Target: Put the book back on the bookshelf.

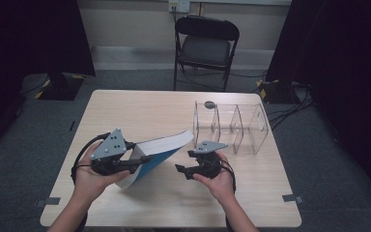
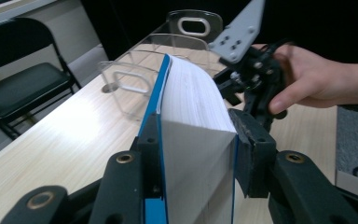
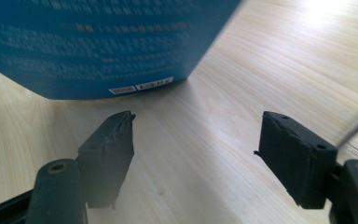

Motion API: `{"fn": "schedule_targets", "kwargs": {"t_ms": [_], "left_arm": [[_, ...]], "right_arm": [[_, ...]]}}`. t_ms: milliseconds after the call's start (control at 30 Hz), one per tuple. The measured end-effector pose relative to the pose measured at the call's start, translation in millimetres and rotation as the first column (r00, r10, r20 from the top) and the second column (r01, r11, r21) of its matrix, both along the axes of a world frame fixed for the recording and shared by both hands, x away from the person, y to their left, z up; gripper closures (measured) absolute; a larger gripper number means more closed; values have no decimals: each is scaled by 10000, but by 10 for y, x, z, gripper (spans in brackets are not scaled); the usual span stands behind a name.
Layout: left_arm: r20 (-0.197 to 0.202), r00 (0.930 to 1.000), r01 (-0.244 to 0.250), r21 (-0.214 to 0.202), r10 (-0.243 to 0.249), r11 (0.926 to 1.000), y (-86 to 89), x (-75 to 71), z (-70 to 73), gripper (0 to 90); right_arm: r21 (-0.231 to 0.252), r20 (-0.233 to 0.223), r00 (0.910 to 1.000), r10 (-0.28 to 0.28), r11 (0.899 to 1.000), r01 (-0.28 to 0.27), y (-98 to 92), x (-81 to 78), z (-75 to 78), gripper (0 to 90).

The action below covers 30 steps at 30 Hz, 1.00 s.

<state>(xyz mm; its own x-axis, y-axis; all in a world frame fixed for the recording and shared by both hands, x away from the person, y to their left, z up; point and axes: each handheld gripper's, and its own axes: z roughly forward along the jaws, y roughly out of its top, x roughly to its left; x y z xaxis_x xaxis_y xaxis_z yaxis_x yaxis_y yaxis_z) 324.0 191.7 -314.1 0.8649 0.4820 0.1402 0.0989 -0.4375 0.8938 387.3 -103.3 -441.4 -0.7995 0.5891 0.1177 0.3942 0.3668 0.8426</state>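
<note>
Near the front edge of the pale wooden desk (image 1: pixel 125 106), the left gripper (image 1: pixel 142 158) has its two black jaws clamped on a thick blue-covered paperback book (image 1: pixel 157 154), one jaw on each cover, with the white page block between them. The book is tilted, its lower corner down near the desk's front middle and its upper end raised toward the far right. Just to the right of the book, apart from it, the right gripper (image 1: pixel 181 169) hovers low over bare wood with its jaws spread wide and nothing between them; in the right gripper view the book's blue back cover (image 3: pixel 98 42) hangs just beyond the jaw tips. Farther off, by the desk's far right corner, stands a clear acrylic divided rack (image 1: pixel 232 126), with open wood on its left. Beyond the far edge sits a black folding chair (image 1: pixel 205 48).
</note>
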Motion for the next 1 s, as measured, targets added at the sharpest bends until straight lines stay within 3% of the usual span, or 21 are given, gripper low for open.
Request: {"fn": "schedule_targets", "kwargs": {"t_ms": [133, 200, 333, 633, 1000], "left_arm": [[-391, 9987, -330, -152, 324, 9993, 199, 20, 8, 601], [-403, 9981, -464, 23, 465, 9989, 286, 23, 7, 600], [-326, 9977, -601, -28, 600, 9982, 397, 3, -25, 608], [-147, 9990, -424, 410, 431, 9983, 325, -24, -41, 609], [-93, 9996, -252, 597, 258, 9979, 223, -21, -42, 610]], "right_arm": [[52, -52, 10000, 26, 10000, -26, -9, 8, 16, 252], [27, -69, 10000, 68, 10000, -67, 13, 10, 5, 252], [-106, -186, 9996, 191, 9998, -193, 67, 8, -54, 252], [-158, -210, 9995, 249, 9996, -252, 141, 46, -76, 249], [-91, -3, 9999, 140, 9999, -140, 113, 87, 54, 248]]}}
